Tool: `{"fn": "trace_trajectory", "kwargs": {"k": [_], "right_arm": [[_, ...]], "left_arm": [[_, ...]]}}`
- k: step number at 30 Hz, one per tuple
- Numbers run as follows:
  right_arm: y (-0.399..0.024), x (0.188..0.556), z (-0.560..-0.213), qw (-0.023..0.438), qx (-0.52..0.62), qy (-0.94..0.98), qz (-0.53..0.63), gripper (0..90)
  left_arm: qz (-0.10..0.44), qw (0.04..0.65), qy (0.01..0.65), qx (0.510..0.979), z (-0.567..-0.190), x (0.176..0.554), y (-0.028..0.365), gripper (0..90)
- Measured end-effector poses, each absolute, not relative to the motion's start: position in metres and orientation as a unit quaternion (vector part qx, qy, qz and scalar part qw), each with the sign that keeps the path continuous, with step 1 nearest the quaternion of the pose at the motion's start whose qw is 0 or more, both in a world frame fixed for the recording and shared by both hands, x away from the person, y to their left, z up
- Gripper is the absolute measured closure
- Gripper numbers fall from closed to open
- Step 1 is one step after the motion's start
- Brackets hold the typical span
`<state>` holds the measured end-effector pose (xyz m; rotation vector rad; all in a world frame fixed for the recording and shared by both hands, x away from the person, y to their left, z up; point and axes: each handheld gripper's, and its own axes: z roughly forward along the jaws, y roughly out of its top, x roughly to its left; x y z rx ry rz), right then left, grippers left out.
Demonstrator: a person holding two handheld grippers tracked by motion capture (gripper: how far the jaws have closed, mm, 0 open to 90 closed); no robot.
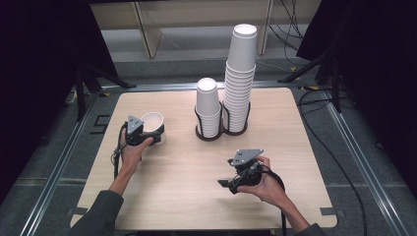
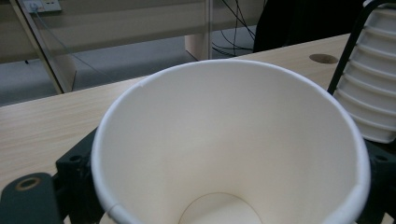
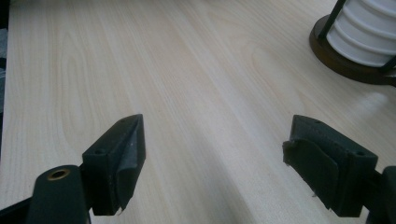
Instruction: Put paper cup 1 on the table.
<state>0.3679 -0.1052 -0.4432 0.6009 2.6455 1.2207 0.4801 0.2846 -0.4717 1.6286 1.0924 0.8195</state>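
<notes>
The left hand-held gripper [image 1: 156, 137] clamps a paper cup [image 1: 153, 127] across its sides, mouth up, ready for stacking; the right hand-held gripper [image 1: 227, 183] waits wide open above the tabletop [image 1: 187, 187].

Bright even light, dark surroundings

Light wooden table [image 1: 275, 162] with rounded corners

A dark cup holder [image 1: 216, 133] with two white cup stacks [image 1: 239, 73] is seen at the frame's upper centre; a single paper cup [image 1: 153, 125] is placed at centre left.
</notes>
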Motion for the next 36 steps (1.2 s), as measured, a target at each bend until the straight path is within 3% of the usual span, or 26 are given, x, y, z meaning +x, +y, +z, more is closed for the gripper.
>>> {"fn": "trace_trajectory", "kwargs": {"k": [22,36], "right_arm": [[-0.106,0.365,-0.445,0.086,0.188,0.891,0.405,20.4],[-0.110,0.364,-0.445,0.081,0.192,0.889,0.407,20.4]], "left_arm": [[0.317,0.485,0.431,0.692,-0.486,0.471,0.295,13.5],[0.310,0.445,0.423,0.726,-0.486,0.461,0.303,14.1]]}}
